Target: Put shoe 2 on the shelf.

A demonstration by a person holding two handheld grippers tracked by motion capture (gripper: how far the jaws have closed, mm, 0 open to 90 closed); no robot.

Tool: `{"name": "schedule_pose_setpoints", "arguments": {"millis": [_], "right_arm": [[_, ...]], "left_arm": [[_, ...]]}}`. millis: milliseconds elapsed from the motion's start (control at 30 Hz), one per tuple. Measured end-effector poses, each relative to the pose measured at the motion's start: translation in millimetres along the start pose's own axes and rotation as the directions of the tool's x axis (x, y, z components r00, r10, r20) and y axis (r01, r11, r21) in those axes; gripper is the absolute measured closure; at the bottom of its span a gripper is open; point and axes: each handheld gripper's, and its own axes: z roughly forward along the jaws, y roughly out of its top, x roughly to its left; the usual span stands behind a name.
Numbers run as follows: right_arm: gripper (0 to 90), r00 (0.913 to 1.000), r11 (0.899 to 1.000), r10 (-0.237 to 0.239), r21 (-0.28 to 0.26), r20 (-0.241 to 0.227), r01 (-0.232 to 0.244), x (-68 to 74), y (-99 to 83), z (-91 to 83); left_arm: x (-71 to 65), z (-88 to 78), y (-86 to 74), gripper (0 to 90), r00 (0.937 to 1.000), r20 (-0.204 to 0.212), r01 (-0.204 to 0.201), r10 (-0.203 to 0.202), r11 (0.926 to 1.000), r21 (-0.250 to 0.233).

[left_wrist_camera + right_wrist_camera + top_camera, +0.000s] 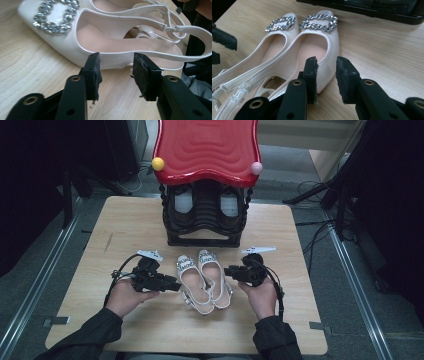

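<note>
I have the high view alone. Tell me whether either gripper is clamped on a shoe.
Observer: No. In the left gripper view the left gripper stands open, its pads just short of the left shoe.
Operator: Report the right one.
Observer: The right gripper is open too, jaws beside the right shoe, nothing between them.
Operator: Describe the toe ornaments.
Observer: Each toe carries a square rhinestone buckle.

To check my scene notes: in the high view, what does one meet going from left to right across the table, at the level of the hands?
Left gripper → left shoe → right shoe → right gripper.
</note>
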Motion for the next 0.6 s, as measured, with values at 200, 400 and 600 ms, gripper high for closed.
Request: {"name": "schedule_pose_setpoints", "arguments": {"millis": [200,400,600], "right_arm": [[63.4,0.9999,1.000,-0.008,0.003,-0.009,0.008,4.6,2.8,2.9],[62.4,0.9996,1.000,-0.020,0.009,-0.022,0.021,11.6,7.3,6.1],[62.4,0.9984,0.999,-0.042,0.025,-0.037,0.043,21.3,11.8,11.5]], "left_arm": [[3.3,-4.0,-2.2,49.4,0.9998,-0.022,0.000,0.000,1.0000,0.004],[5.6,-10.9,-5.2,47.2,0.9994,-0.035,0.004,-0.004,1.0000,-0.009],[7.8,-17.2,-8.8,46.6,0.9981,-0.059,0.013,-0.014,0.9998,-0.013]]}}
